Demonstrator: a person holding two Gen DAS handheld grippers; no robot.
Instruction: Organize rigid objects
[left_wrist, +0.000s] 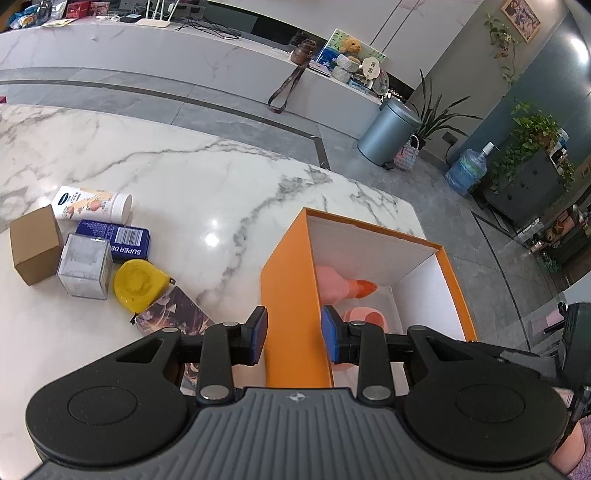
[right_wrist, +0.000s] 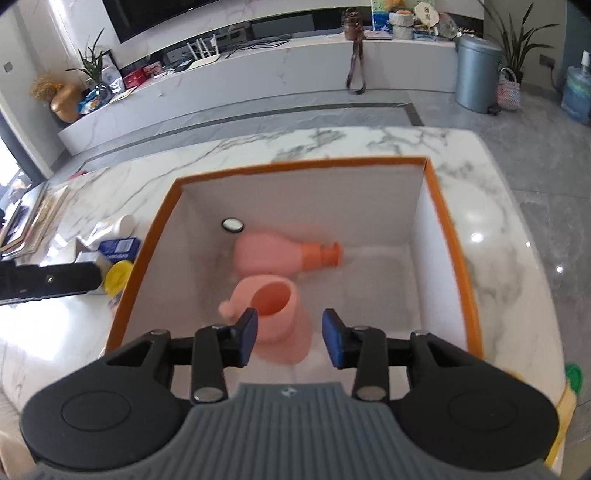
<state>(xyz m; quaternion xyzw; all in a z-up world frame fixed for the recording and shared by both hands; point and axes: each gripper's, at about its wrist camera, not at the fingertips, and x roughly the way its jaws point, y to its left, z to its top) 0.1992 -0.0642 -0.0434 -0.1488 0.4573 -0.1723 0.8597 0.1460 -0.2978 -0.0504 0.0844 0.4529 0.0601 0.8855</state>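
Marble table (left_wrist: 229, 192) underneath, clutter of tape measure (left_wrist: 138, 284) and boxes off left of the left gripper (left_wrist: 293, 334), half-open astride the orange box (left_wrist: 291, 295) wall, while the right gripper (right_wrist: 290, 338) hangs parted and empty above the pink cup (right_wrist: 275, 317), bottle (right_wrist: 273, 253) beyond.

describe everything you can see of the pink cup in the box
The pink cup is matte, plastic-looking, with a darker orange-pink inside and a small rounded knob on its left side. It lies tipped over on the white floor of the orange box, mouth facing up toward the camera, just in front of the pink bottle. No fingers touch it.
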